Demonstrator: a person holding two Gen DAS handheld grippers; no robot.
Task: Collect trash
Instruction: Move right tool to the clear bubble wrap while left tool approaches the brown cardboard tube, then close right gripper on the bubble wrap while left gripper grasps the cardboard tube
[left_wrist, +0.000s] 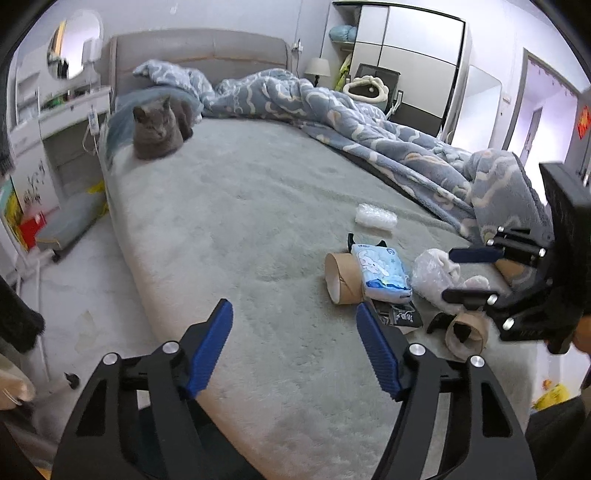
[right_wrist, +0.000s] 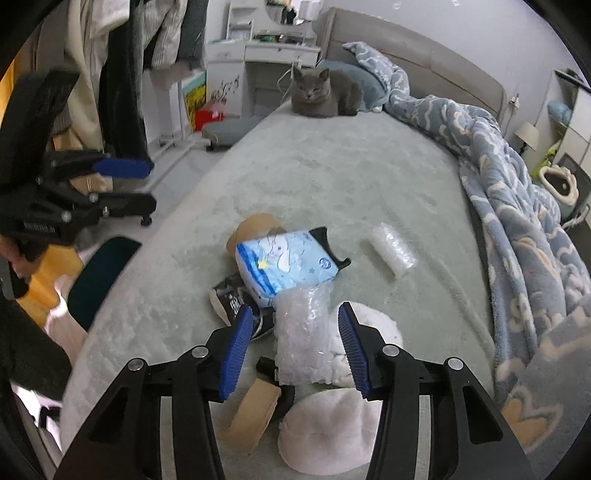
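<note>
Trash lies on the grey bed: a blue tissue pack, a cardboard roll, a second cardboard roll, a black wrapper, a bubble-wrap bag and a small bubble-wrap roll. My left gripper is open and empty, left of the pile. My right gripper is open, its pads on either side of the bubble-wrap bag, apart from it.
A grey cat sits near the headboard. A blue blanket covers the bed's far side. White socks lie beside the pile. A dresser, clothes rack and floor items flank the bed.
</note>
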